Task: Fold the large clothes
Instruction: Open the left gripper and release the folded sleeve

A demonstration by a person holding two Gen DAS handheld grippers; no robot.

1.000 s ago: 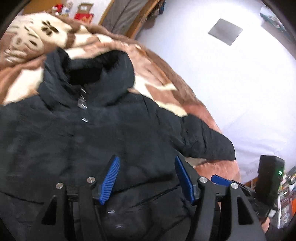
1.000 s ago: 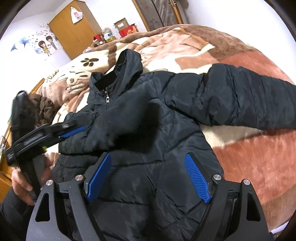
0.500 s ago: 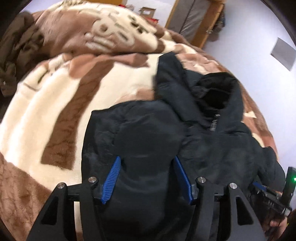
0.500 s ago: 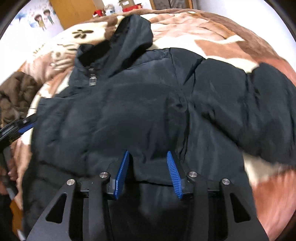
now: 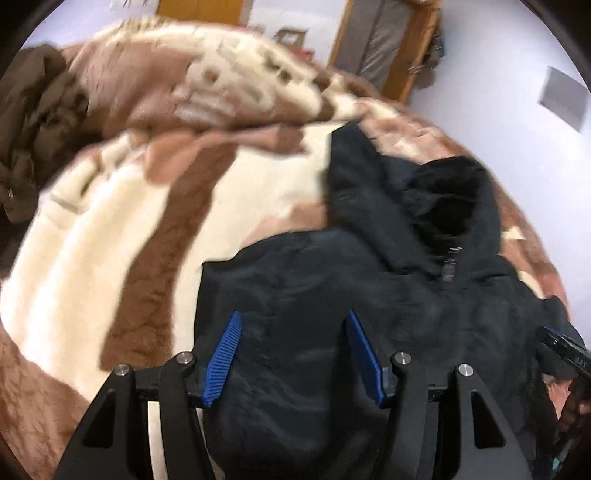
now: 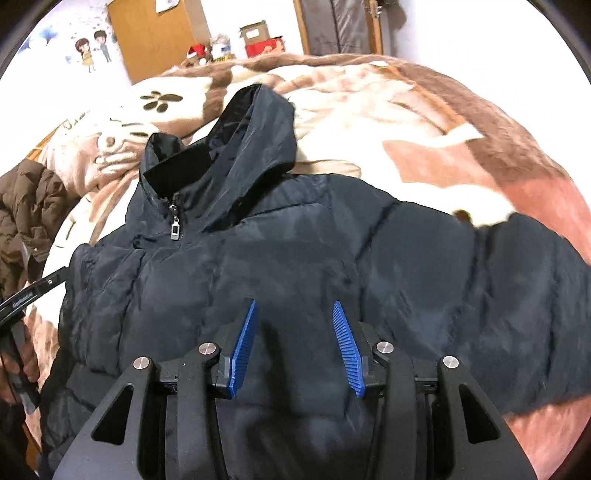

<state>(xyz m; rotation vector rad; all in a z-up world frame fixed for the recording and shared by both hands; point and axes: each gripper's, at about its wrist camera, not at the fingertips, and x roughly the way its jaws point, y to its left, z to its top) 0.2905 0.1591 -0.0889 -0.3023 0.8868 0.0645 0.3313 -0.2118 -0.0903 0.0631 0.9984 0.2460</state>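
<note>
black hooded jacket [image 6: 295, 258] lies flat, hood toward frame top – left gripper [image 5: 293, 354] and right gripper [image 6: 291, 343] hover released above its body.

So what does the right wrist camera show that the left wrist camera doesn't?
Only the right wrist view shows the cartoon sticker on the wall, the cardboard box, and the jacket's outstretched sleeve. Only the left wrist view shows the grey panel on the wall. Both share the black hooded jacket on the brown and cream blanket, and the brown coat at the left.
</note>
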